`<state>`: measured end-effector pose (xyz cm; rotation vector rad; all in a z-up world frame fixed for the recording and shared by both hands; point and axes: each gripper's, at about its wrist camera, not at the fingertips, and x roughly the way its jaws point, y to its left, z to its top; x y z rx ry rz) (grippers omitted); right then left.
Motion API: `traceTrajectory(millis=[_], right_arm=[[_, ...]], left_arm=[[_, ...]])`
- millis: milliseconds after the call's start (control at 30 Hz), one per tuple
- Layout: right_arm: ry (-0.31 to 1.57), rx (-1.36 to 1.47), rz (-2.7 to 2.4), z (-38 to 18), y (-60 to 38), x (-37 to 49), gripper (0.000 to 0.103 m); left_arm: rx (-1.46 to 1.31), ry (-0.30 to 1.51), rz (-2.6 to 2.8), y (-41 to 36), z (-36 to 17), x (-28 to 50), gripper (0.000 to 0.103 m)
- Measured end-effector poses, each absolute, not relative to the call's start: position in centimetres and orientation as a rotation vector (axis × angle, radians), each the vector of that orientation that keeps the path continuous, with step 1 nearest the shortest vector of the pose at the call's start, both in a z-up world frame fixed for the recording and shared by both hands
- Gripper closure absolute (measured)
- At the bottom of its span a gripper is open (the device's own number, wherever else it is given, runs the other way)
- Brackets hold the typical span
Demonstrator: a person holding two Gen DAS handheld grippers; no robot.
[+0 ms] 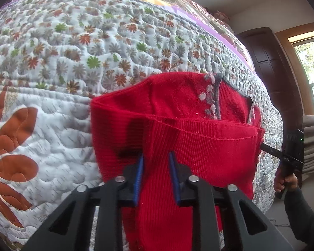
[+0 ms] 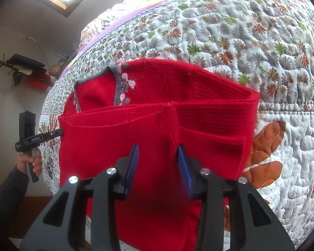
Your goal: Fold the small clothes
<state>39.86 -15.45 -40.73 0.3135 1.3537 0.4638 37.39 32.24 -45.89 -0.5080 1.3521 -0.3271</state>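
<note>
No containers in either view. Red knit sweater (image 1: 178,129) lies on a floral quilt (image 1: 73,48), partly folded, centre to lower centre of both frames; grey neckline trim with pale dots sits upper right in the left wrist view, upper left in the right wrist view. A hemmed ribbed fold edge crosses the middle of the garment in both.

Left gripper (image 1: 156,175): blue-padded fingers (image 1: 138,179) narrowly apart, a band of red knit running up between them; pads look pressed to the fabric, grip seems closed on the sweater. Also seen small at left edge of the right wrist view, tip touching the sweater's side edge, held by a hand (image 2: 29,161) in a dark sleeve.

Right gripper (image 2: 158,167): fingers (image 2: 131,165) moderately open, red knit lying between and under them; cannot tell whether pads actually pinch. In the left wrist view it shows at right edge, tip at the sweater's edge, hand (image 1: 286,183) on the handle.
</note>
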Motion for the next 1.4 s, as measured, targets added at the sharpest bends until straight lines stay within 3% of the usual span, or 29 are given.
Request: traceTrajectory(millis=[100,133,167,200,233,900,1400], right_arm=[[1.350,0.321,0.452,-40.8,-15.7,40.5,0.066],[1.354,0.325,0.454,-40.9,-15.7,40.7,0.072],[1.363,0.324,0.460,-41.1,-15.7,40.8,0.077],[1.371,0.318,0.465,-41.2,-15.5,40.8,0.091],[1.376,0.311,0.466,-41.2,-15.5,40.8,0.099],[1.142,0.411,0.425,-29.6,-18.7,38.4,0.100],[1.183,0.449,0.354,-33.9,-19.4,44.0,0.100]], left_arm=[[-0.516,1.340,-0.331,33.1,-45.6,37.3,0.086],[-0.518,1.337,-0.336,33.2,-45.5,37.3,0.088],[-0.517,1.335,-0.340,33.2,-45.4,37.3,0.097],[-0.508,1.331,-0.340,33.0,-45.3,37.4,0.099],[-0.506,1.325,-0.343,32.8,-45.1,37.4,0.099],[-0.526,1.047,-0.400,33.9,-32.5,35.8,0.100],[-0.554,1.116,-0.379,34.0,-37.3,42.6,0.100]])
